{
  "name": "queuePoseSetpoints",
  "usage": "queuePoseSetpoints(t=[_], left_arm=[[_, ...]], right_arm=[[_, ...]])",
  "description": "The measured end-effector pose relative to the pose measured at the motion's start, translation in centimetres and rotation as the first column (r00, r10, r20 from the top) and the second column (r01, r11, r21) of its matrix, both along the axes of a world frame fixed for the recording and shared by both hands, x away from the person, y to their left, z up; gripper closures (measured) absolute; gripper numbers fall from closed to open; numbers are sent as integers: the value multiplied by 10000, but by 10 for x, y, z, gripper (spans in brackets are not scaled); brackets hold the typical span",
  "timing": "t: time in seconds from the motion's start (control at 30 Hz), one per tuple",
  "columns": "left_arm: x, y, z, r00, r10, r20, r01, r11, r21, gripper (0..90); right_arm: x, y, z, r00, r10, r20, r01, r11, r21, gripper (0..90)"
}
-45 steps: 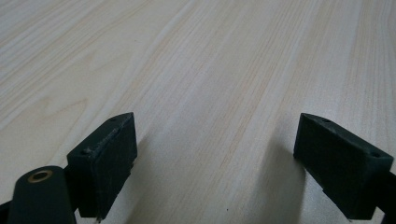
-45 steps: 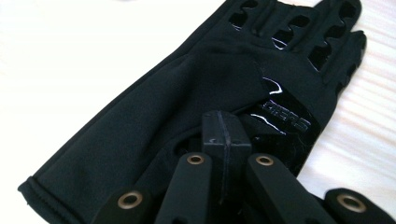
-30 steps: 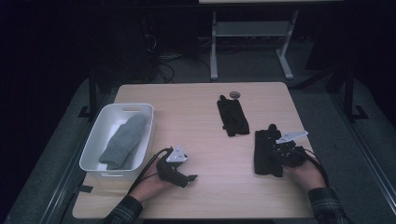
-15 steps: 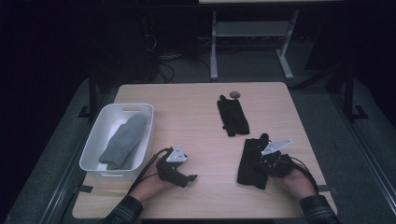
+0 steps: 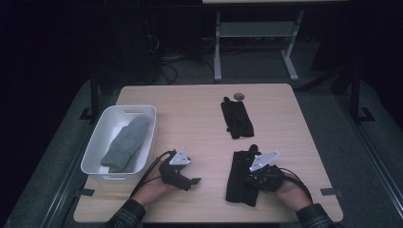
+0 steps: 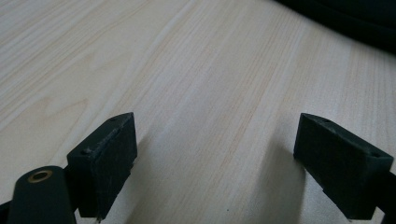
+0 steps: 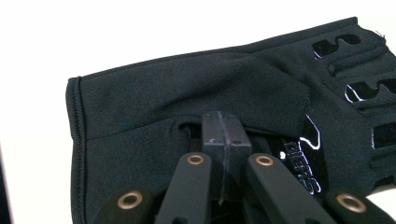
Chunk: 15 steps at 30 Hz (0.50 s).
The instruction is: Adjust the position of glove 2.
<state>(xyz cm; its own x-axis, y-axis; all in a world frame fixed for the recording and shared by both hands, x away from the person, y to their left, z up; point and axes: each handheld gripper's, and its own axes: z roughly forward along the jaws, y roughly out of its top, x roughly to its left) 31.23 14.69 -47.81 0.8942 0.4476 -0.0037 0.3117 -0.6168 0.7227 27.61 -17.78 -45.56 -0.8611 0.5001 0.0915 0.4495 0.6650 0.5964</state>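
Dark surroundings framed a light wooden table point(image 5: 199, 118). Near its front edge, right of centre, lay a black glove point(image 5: 240, 178), with the right gripper point(image 7: 223, 140) clenched on a fold of its fabric (jaws pressed together). The left gripper point(image 6: 219, 163), jaws released and wide apart, rested on bare wood. A second glove point(image 5: 236, 117) lay farther back; a white bin point(image 5: 95, 152) held grey cloth point(image 5: 126, 142).

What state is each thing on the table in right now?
Right gripper: shut on a fold of the near black glove.
Left gripper: open, nothing between its jaws, low over bare table.
Near black glove: lying flat, pinched.
Far black glove: lying flat, untouched.
White bin: upright, holding a grey cloth.
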Motion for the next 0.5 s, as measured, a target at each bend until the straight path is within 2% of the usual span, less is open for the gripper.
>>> queuePoseSetpoints(t=[0.2, 0.23, 0.3, 0.33, 0.4, 0.5], left_arm=[[0, 0, 0, 10000, 5, -10, -5, 10000, 18, 124], [0, 0, 0, 10000, -2, -13, 2, 10000, 23, 124], [0, 0, 0, 10000, -10, -13, 10, 10000, 32, 123], [0, 0, 0, 10000, -36, -13, 36, 10000, 29, 123], [1, 1, 0, 9999, -101, 17, 101, 9999, 51, 123], [1, 1, 0, 10000, -82, -18, 82, 10000, 0, 123]], right_arm=[[-3, 2, 1, 9994, 341, 0, -341, 9994, 95, 889], [-3, 0, 3, 9994, 295, 201, -296, 9995, 72, 872], [-2, -7, 8, 9992, -30, 408, 10, 9989, 476, 832], [-2, -10, 10, 9989, -181, 436, 154, 9980, 613, 797], [0, -22, 11, 9947, -702, 747, 650, 9954, 699, 674], [0, -39, 7, 9826, -1656, 836, 1578, 9832, 921, 481]])
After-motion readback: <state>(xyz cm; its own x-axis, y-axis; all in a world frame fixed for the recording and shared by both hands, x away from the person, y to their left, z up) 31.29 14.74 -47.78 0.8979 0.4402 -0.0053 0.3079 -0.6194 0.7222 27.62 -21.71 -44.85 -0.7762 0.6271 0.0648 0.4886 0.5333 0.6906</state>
